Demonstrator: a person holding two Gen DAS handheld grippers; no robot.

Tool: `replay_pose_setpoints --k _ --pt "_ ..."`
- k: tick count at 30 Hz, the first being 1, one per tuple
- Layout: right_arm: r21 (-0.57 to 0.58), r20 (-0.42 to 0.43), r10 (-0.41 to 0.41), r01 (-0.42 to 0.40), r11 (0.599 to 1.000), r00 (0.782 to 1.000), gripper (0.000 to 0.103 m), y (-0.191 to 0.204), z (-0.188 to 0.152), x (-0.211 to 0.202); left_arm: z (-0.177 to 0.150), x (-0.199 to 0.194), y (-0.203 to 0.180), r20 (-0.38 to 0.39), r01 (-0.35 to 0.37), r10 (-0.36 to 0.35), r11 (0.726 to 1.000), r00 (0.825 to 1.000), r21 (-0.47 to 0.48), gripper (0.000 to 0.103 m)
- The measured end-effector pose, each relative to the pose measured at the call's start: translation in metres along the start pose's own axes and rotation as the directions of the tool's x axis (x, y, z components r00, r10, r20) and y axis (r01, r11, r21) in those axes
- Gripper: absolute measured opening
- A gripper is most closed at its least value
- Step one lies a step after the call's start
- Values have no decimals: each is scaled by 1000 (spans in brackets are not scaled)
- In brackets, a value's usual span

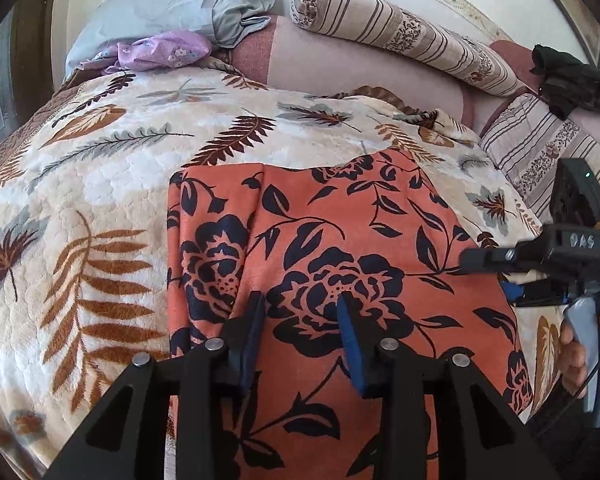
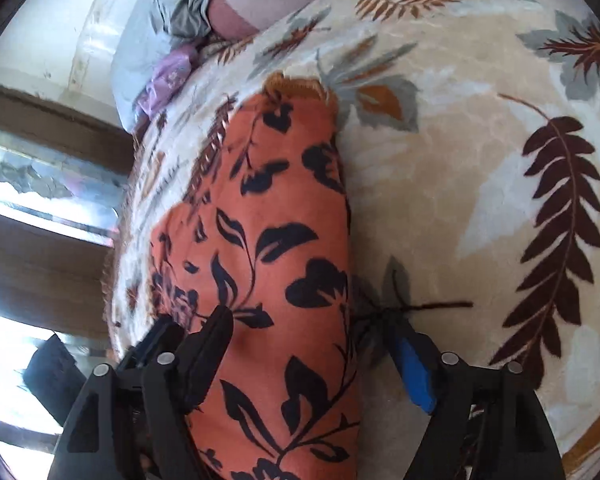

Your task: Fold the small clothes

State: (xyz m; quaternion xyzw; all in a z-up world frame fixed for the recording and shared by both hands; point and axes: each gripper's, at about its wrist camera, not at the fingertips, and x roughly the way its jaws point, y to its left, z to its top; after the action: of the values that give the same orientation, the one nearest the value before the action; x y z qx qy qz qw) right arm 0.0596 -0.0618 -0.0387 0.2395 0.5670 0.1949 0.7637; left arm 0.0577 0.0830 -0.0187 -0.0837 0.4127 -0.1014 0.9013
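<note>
An orange garment with a dark floral print (image 1: 340, 220) lies folded lengthwise on a cream blanket with a leaf pattern (image 1: 120, 152). My left gripper (image 1: 302, 316) is low over the garment's near part. Its blue-padded fingers stand apart, with flat cloth showing between them and a crease by the left finger. My right gripper (image 1: 496, 276) is at the garment's right edge, held by a hand (image 1: 576, 344). In the right wrist view the right gripper (image 2: 312, 336) is wide open astride the garment's (image 2: 268, 240) long edge. Its pads are clear of the cloth.
A grey pillow (image 1: 188, 8) and a crumpled purple floral cloth (image 1: 164, 50) lie at the head of the bed. A striped bolster (image 1: 404, 32), a striped cushion (image 1: 540, 148) and a black cloth (image 1: 572, 80) are on the right. A dark thread (image 2: 420, 306) lies on the blanket (image 2: 460, 160).
</note>
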Motion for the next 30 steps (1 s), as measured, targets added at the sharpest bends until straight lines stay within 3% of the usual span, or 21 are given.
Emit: replay_pose_setpoints --k 4,8,9,10,12,14,16,17,19,20,21,22,23,24,26,28,30 --pt "43 55 95 -97 994 994 80 -6 16 -18 0 1 0 -3 4 -4 1000 1000 -1 38" --pt "82 -3 89 -88 993 996 78 -9 38 11 0 1 1 -4 9 -9 1000 1000 -2 38" --pt "84 -23 74 -71 994 997 59 -9 40 17 0 1 1 -4 10 -10 1000 1000 -2 38" --pt "51 -41 31 -28 998 999 47 -3 40 22 0 1 2 -5 10 -10 1000 1000 -1 38" --pt "-90 17 -66 68 994 998 35 24 32 11 0 1 3 -6 7 -7 1000 1000 -1 38" --pt "-179 98 -97 113 977 990 34 44 24 2 0 1 3 -5 12 -13 1000 1000 -6 38" --pt "-135 30 -166 169 976 986 34 25 27 27 2 -1 2 2 29 -29 999 1000 -14 38" --pt "-98 22 -153 155 983 988 39 15 27 33 3 -7 1 26 23 -22 1000 999 -19 38" --pt "-82 48 -113 116 990 992 41 16 27 28 4 -32 -4 146 61 -60 998 987 3 38" --pt "-93 53 -106 111 989 993 47 19 25 25 4 -40 -7 181 80 -83 997 980 21 42" --pt "-107 36 -105 109 988 994 61 23 24 26 3 -41 -10 184 88 -94 995 978 41 45" --pt "-112 11 -89 90 990 996 67 23 25 26 1 -30 -14 124 71 -78 996 989 56 47" --pt "-102 3 -66 66 993 998 67 23 28 25 -3 -10 -16 17 51 -52 997 999 61 47" --pt "-84 22 -44 46 995 999 67 22 31 19 -9 7 -15 -58 31 -28 998 998 55 47" --pt "-14 75 19 -18 1000 997 68 16 44 8 -6 1 -18 -19 16 -14 997 1000 77 47" --pt "81 102 61 -70 994 993 70 3 55 8 -6 4 -12 -32 36 -35 999 999 41 47" --pt "125 50 48 -54 991 998 66 -3 72 28 -6 3 -15 -27 31 -30 998 999 47 47"
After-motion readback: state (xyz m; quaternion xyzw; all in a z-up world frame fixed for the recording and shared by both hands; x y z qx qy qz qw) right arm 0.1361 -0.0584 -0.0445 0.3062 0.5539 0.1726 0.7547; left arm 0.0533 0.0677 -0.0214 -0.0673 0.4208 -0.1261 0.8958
